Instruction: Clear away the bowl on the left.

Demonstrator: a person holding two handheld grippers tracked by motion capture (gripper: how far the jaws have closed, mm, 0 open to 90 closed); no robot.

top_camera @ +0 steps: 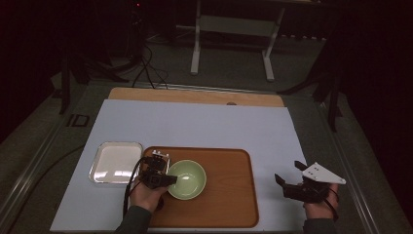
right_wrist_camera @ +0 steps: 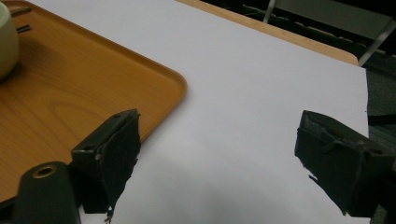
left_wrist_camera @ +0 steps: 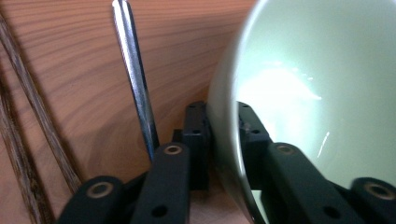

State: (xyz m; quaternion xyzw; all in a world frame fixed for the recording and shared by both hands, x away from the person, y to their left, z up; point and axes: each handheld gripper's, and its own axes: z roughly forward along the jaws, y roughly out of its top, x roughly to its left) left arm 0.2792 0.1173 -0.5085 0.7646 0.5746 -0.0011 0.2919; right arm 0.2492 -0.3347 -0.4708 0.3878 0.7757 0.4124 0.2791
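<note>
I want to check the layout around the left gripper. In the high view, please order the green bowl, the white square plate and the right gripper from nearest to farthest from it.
From the left gripper:
1. Green bowl: its jaws sit on either side of the bowl's rim, on the wooden tray.
2. White square plate: to its left, off the tray.
3. Right gripper: far right, over the white mat.

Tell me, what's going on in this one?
A person works at a table with two hand-held grippers. The left gripper is clamped on the rim of a pale green bowl standing on a wooden tray. The right gripper hangs open and empty over the white mat, right of the tray.
</note>
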